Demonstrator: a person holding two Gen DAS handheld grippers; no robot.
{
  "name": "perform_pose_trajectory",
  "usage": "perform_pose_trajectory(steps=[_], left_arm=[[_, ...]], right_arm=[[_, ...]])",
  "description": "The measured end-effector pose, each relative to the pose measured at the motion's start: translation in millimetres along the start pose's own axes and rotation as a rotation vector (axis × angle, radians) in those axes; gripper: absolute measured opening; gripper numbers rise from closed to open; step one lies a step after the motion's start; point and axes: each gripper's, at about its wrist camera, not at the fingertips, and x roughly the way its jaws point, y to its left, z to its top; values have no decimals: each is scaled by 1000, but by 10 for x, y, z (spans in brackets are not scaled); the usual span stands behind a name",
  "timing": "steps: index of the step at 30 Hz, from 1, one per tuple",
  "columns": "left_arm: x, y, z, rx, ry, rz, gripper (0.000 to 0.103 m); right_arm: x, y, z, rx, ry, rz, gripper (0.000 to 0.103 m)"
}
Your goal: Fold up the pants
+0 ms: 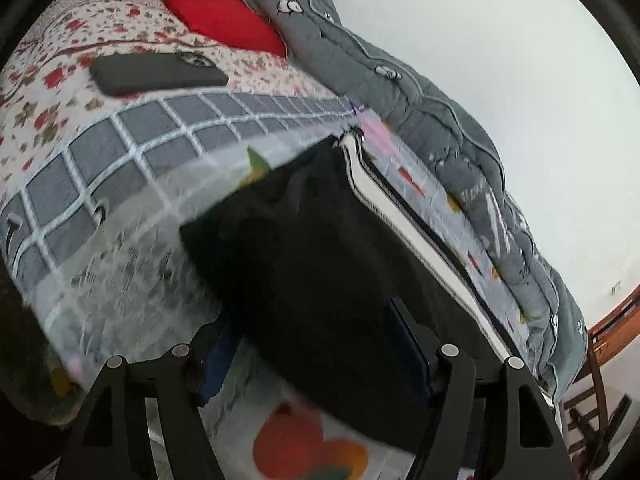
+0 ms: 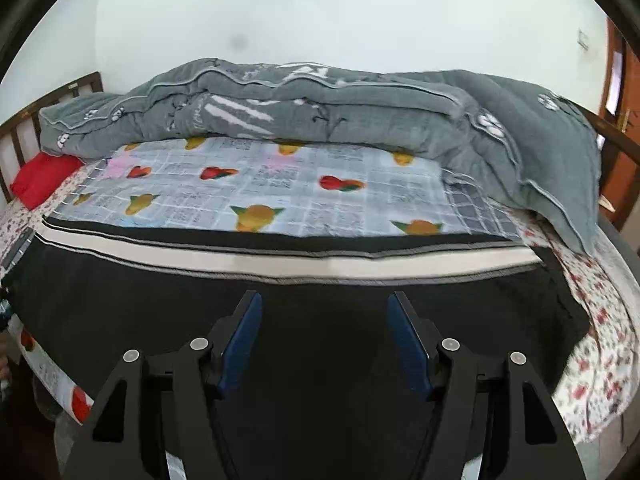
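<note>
Two hand-held grippers over black pants (image 2: 304, 280) spread on bed (image 2: 280, 184).
Left (image 1: 316, 344) spread wide, cloth between fingers; right (image 2: 324, 332) spread wide above pants, gripping nothing.

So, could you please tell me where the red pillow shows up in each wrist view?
Left wrist view: the red pillow is at the upper left, beside the end of the grey quilt.
Right wrist view: the red pillow is at the far left edge, below the quilt's end.
Shared landmark: the grey quilt along the wall.
</note>
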Motion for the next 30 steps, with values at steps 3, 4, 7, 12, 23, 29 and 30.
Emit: perform_pose_trajectory(steps=[3, 4, 7, 12, 23, 29, 30], left_arm=[[26, 18, 96, -36, -9, -14, 68], [34, 26, 136, -48, -9, -10, 62], [48, 79, 233, -80, 2, 84, 24], [15, 97, 294, -125, 29, 84, 14], [-369, -1158, 258, 117, -73, -3, 9], [-387, -2074, -73, 283, -49, -66, 9], [-374, -2269, -204, 318, -38, -85, 9]], right_arm=[[-23, -128, -161, 39, 27, -11, 64], [-15, -161, -213, 52, 38, -15, 64], [19, -229, -351, 86, 59, -20, 64], [31, -276, -466, 124, 64, 3, 64], [-212, -437, -567, 87, -19, 59, 64], [-347, -651, -632, 111, -77, 91, 64], [-365, -685, -647, 117, -82, 96, 64]])
